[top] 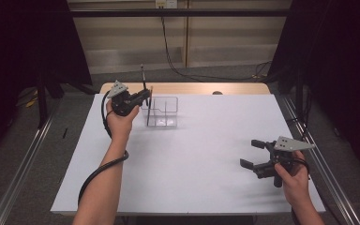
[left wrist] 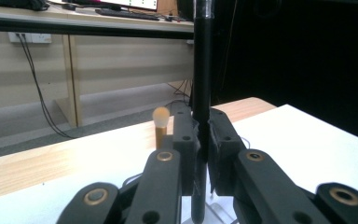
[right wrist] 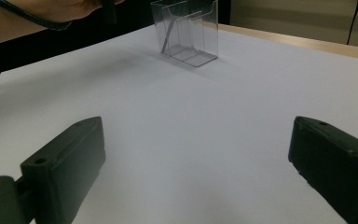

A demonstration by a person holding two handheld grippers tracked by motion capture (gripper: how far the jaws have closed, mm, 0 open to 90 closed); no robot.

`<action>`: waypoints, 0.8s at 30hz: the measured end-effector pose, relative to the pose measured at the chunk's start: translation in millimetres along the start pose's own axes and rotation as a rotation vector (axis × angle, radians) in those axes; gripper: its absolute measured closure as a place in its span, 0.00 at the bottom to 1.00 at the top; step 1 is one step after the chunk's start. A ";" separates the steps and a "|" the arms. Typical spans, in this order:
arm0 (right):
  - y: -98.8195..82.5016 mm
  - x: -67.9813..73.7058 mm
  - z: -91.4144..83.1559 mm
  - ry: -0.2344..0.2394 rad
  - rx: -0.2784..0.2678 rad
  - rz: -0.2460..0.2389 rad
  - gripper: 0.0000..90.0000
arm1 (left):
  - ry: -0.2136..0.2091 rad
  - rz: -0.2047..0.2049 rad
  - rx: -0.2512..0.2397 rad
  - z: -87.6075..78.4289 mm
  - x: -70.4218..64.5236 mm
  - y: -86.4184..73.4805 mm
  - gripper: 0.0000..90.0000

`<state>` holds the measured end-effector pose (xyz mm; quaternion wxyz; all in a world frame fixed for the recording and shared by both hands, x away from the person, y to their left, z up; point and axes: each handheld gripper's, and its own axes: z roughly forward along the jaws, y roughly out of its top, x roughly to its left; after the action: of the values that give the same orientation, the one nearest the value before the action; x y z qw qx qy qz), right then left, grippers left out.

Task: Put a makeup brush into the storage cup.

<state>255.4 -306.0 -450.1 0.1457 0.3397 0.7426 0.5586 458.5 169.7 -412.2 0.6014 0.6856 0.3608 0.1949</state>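
Your left gripper [top: 143,97] sits near the far left corner of the white table [top: 192,154], just beside the left wall of the clear plastic organizer [top: 161,111], and its jaws are pinched tight on a black pen [top: 144,82] that stands nearly upright. In the left gripper view the black pen [left wrist: 202,70] runs straight up between the two pads [left wrist: 185,135], which press on it from both sides, with its lower end dropping below them toward the clear box. A second stick, tan with a rounded pale tip [left wrist: 160,125], rises just to the left of your held pen in that view; in the high view it shows as a thin tan pencil [top: 149,105] leaning in the left compartment of the organizer. The organizer stands upright on the table toward the far edge, left of the middle, with a divider splitting it into compartments. Your right gripper [top: 253,153] rests well apart from all this, near the right edge and closer to the near side, held low over the bare table. Its jaws stand wide apart with nothing between them, and the right gripper view looks across the white surface to the organizer [right wrist: 186,32] far off, with your left forearm [right wrist: 23,18] at the top left.
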 end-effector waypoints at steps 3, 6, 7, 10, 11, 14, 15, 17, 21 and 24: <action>0.1 0.3 0.0 0.001 -0.001 0.001 0.04 | 0.005 -0.002 0.000 0.0 0.6 -0.7 0.93; 0.0 -0.1 0.1 0.001 -0.002 0.001 0.04 | 0.003 -0.001 0.005 0.8 -0.1 -1.9 0.93; 0.0 -0.1 0.1 0.001 -0.002 0.002 0.04 | 0.002 0.003 0.007 1.2 0.0 -2.5 0.93; -0.2 -0.2 0.1 0.002 0.000 -0.001 0.04 | 0.003 0.008 0.015 2.8 -0.6 -4.7 0.92; -0.2 -0.2 0.1 0.001 -0.001 0.000 0.04 | 0.005 0.005 0.015 3.3 -0.9 -5.4 0.92; -0.2 -0.1 -0.1 0.001 -0.001 0.000 0.04 | 0.005 0.002 0.018 4.6 -1.0 -7.6 0.92; -0.3 -0.2 -0.2 0.002 -0.001 0.000 0.04 | 0.006 -0.001 0.018 5.1 -1.2 -8.6 0.92; -0.4 -0.1 -0.2 0.002 0.000 -0.001 0.04 | 0.007 -0.002 0.025 5.9 -1.4 -10.8 0.92; -0.3 0.2 -0.4 0.003 0.000 -0.001 0.04 | 0.011 -0.006 0.028 6.4 -1.7 -13.5 0.92; -0.2 0.2 -0.6 0.004 -0.001 -0.002 0.04 | 0.010 -0.004 0.029 6.3 -2.0 -14.6 0.92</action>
<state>254.9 -306.3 -450.1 0.1450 0.3378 0.7430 0.5593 457.8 164.1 -427.2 0.5899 0.6928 0.3678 0.1917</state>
